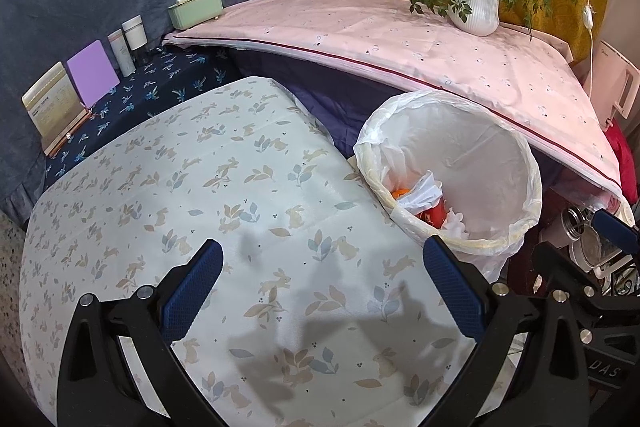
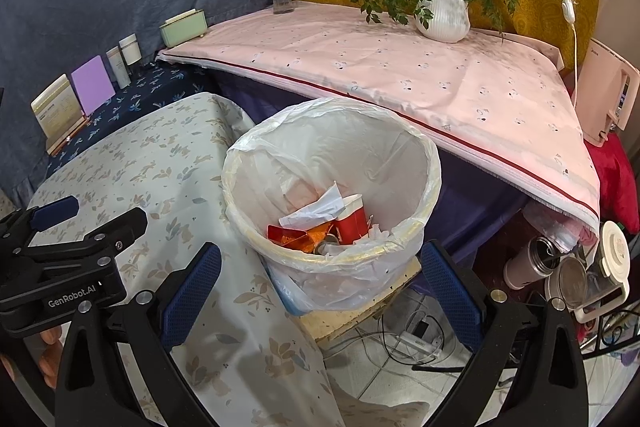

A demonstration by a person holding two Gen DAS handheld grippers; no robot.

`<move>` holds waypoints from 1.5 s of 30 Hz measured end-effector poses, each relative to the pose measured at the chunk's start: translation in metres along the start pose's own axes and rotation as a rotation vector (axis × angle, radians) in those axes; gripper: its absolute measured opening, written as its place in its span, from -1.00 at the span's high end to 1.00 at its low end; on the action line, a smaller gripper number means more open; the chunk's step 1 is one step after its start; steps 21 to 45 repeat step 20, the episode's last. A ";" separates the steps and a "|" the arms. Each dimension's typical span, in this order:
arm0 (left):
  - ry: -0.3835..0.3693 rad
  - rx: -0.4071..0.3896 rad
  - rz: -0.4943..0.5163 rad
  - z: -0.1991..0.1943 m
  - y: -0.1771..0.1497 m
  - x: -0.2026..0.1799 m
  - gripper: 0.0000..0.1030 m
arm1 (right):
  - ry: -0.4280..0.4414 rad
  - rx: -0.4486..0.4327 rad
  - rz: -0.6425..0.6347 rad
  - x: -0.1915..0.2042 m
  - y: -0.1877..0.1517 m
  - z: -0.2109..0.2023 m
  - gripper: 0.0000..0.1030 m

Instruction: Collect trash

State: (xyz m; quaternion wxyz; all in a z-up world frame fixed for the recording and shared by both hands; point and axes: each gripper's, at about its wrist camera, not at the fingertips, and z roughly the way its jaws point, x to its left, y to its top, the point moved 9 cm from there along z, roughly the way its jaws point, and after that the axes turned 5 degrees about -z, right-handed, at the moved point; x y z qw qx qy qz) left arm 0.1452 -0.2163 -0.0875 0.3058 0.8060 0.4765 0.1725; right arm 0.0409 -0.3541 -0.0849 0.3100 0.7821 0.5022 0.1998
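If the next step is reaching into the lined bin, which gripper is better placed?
Right. The open right gripper faces the white-lined trash bin directly, bin mouth centred between its fingers. The open left gripper sits over the rabbit-print tablecloth, bin off to its right.

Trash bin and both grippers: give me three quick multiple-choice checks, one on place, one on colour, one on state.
1. Where does the trash bin stand?
A. on the pink cloth
B. beside the rabbit-print table, on a wooden block
C. on the rabbit-print table

2. What colour is the paper cup in the bin?
A. red
B. green
C. blue

3. How are the left gripper and right gripper?
A. both shut
B. one holds trash
C. both open, empty

Answers: 1 B, the block shows under the bin; 2 A, red wall, white rim; 3 C, jaws spread with nothing between.
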 end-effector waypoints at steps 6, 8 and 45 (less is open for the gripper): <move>0.000 0.002 0.005 -0.001 -0.001 -0.002 -0.86 | 0.002 0.002 0.000 -0.001 -0.001 0.000 -0.87; -0.001 0.002 0.007 -0.001 -0.001 -0.002 -0.86 | 0.002 0.000 0.002 -0.001 -0.001 0.000 -0.87; -0.025 -0.008 0.013 -0.001 -0.002 -0.008 -0.86 | 0.003 0.007 0.005 -0.001 -0.002 0.001 -0.87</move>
